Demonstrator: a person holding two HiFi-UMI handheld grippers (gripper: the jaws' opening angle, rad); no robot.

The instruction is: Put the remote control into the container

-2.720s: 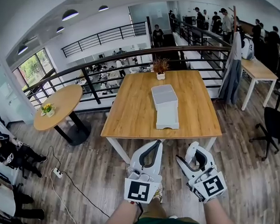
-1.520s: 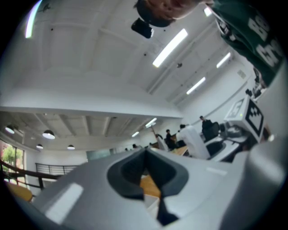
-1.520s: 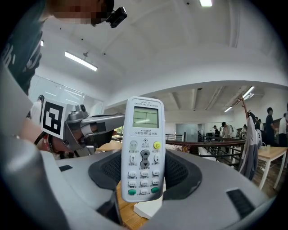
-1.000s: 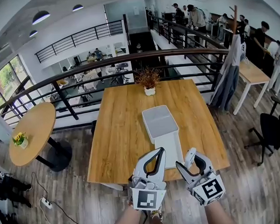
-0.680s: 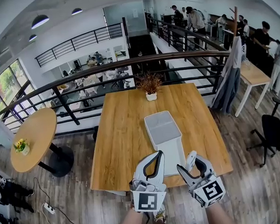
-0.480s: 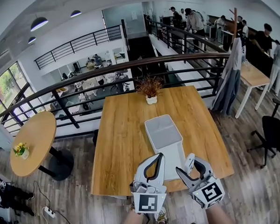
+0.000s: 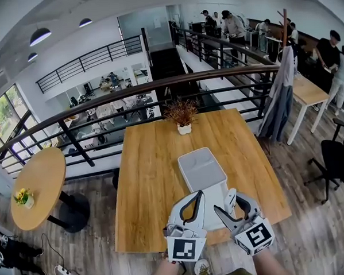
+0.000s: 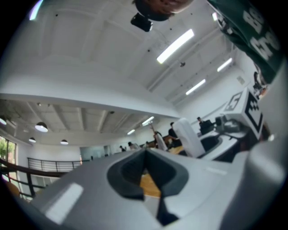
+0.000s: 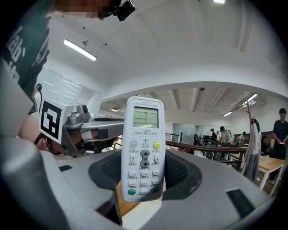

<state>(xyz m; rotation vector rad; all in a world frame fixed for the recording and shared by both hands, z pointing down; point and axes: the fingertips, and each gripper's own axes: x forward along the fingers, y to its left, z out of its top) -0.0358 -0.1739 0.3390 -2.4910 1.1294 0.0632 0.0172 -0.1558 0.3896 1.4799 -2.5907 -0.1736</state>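
A white remote control with a small screen and rows of buttons stands upright between the jaws of my right gripper, which is shut on its lower half. In the head view the right gripper hovers over the near edge of the wooden table, just short of the open white container. My left gripper is beside it on the left. Its jaws are shut with nothing between them. The remote also shows in the left gripper view.
A flat white lid-like piece lies on the table in front of the container. A small potted plant stands at the table's far edge, with a black railing behind it. To the right are hanging coats and a black chair.
The table and container have come closer in the head view. Both grippers now hang over the table's near edge instead of the floor. The remote stays held.
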